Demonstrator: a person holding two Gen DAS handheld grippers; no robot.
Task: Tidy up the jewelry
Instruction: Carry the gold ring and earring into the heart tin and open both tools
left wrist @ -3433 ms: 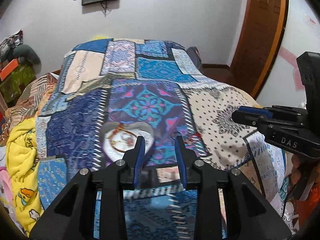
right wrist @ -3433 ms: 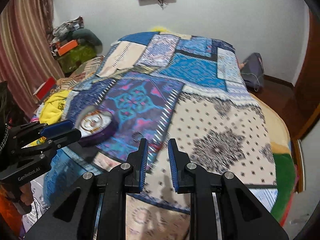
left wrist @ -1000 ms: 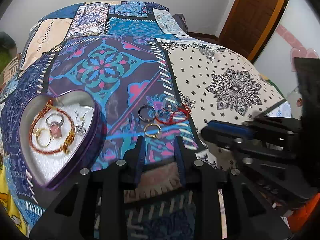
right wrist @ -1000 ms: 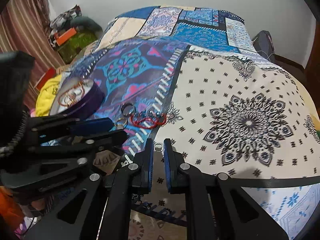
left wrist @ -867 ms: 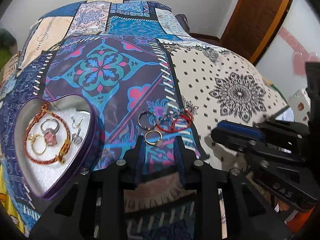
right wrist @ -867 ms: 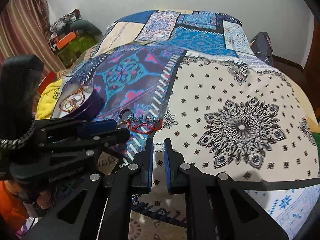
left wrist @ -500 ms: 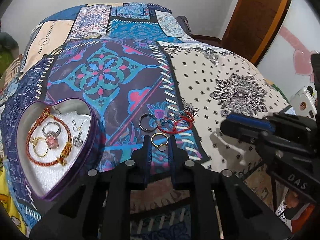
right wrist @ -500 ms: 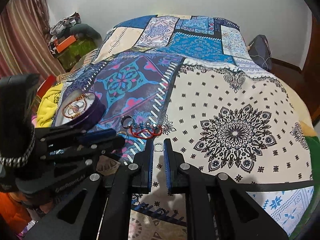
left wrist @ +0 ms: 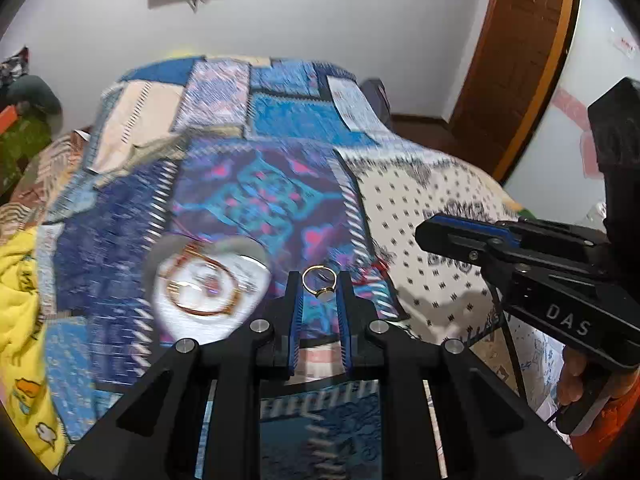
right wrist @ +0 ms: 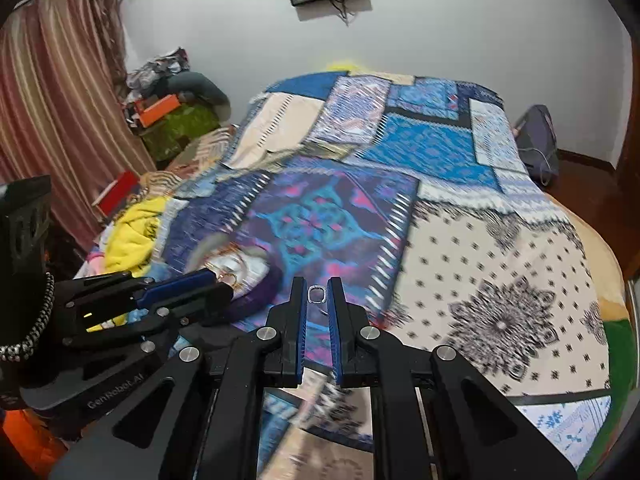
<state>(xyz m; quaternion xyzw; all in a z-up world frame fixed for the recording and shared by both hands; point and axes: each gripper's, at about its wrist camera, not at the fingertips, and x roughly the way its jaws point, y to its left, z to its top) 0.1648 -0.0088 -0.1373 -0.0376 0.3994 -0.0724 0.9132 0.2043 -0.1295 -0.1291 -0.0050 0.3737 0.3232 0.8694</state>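
Gold ring (left wrist: 319, 280) pinched in left gripper (left wrist: 319, 285), silver ring (right wrist: 316, 294) clamped in right gripper (right wrist: 317, 295), patchwork bedspread (right wrist: 500, 240), wooden door (left wrist: 516, 64).

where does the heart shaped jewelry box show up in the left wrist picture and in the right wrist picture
Left wrist view: the heart-shaped box sits lower left of centre, blurred, just left of the left gripper, which pinches a gold ring.
Right wrist view: the box lies left of centre, partly behind the left gripper.
Shared landmark: the purple and teal medallion patch just beyond the box.
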